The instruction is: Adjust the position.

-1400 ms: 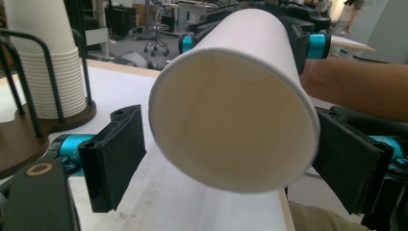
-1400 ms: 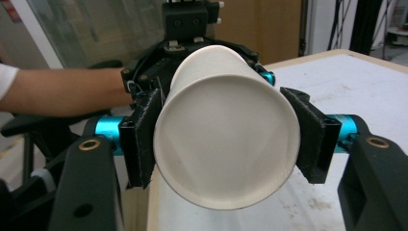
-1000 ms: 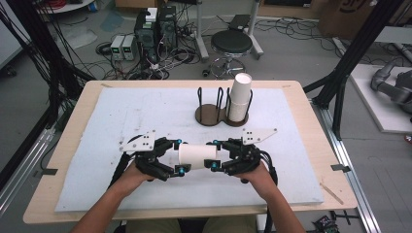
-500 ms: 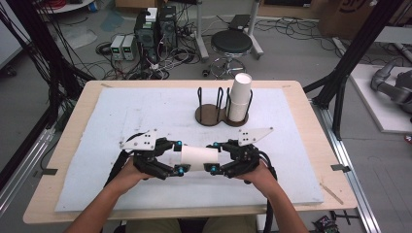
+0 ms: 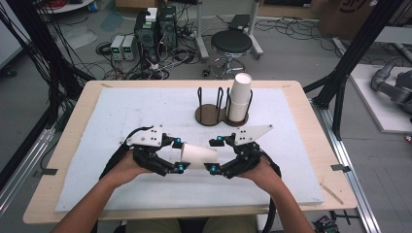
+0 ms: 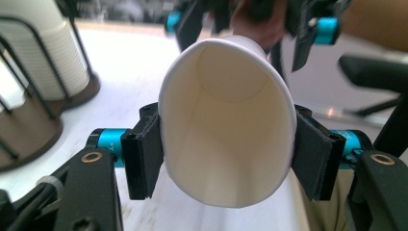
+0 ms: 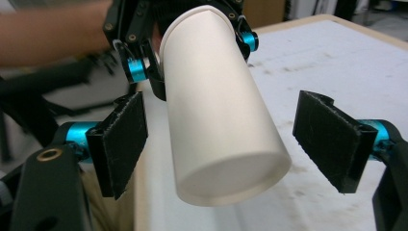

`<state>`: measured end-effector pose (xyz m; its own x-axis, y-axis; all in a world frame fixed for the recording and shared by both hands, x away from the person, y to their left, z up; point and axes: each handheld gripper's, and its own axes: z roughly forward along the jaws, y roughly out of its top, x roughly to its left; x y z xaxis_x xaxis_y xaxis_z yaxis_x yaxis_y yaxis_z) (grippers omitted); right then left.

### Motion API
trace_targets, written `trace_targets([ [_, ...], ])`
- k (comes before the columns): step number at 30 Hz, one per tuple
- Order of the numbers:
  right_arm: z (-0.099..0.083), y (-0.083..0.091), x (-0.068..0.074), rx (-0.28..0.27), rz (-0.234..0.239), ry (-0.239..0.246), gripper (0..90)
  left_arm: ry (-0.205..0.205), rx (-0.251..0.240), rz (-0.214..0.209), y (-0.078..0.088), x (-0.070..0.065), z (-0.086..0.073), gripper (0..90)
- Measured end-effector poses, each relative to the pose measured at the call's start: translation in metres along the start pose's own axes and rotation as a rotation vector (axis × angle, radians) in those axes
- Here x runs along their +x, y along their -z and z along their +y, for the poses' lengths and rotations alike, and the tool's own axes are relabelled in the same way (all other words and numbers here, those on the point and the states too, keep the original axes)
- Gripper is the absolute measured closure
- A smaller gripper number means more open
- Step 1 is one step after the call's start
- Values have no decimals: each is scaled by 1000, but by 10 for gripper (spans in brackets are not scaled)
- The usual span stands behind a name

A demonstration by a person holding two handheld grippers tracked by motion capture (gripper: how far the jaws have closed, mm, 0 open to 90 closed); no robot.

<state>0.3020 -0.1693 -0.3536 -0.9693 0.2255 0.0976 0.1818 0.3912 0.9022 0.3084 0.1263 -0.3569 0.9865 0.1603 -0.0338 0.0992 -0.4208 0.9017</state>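
The left gripper [image 5: 180, 155] was clamped on the rim end of a white paper cup [image 5: 198, 156], its black pads [image 6: 142, 161] pressing the mouth from both sides so hard that the opening looked squeezed into an oval in the left gripper view. The cup lay on its side in the air just above the white mat [image 5: 121, 116], mouth toward the left gripper and closed base toward the right one. The right gripper [image 5: 213, 154] stood with its jaws apart around the base end (they had just been opening), and in the right gripper view the cup [image 7: 219, 115] sat between the two pads [image 7: 120, 142] with a clear gap on each side, touching neither. Both hands came in from the near edge of the table [image 5: 311, 141], the left hand [image 5: 124, 167] and the right hand [image 5: 265, 172] close together at the front of the mat. Farther back, near the middle of the mat, a dark wooden holder [image 5: 209, 115] with wire loops carried a stack of white cups [image 5: 240, 97] in its right-hand ring, well apart from the grippers.
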Motion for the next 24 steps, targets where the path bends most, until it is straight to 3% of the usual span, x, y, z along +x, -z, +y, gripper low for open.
trace_targets([
  [2, 7, -2, 4, 50, -47, 48, 201, -16, 42, 1, -1, 0, 3, 351],
  [5, 14, -7, 5, 121, -78, 122, 201, -29, 88, 8, -1, 1, 7, 351],
  [7, 18, -9, 6, 153, -84, 146, 201, -26, 112, 13, -1, 3, 9, 351],
  [10, 22, -13, 5, 174, -65, 159, 201, -30, 158, 17, -1, 6, 14, 351],
  [17, 27, -24, 6, 283, -89, 213, 201, -61, 263, 30, -4, 8, 25, 351],
  [24, 28, -37, 8, 359, -103, 258, 203, -73, 305, 30, -9, 8, 31, 351],
])
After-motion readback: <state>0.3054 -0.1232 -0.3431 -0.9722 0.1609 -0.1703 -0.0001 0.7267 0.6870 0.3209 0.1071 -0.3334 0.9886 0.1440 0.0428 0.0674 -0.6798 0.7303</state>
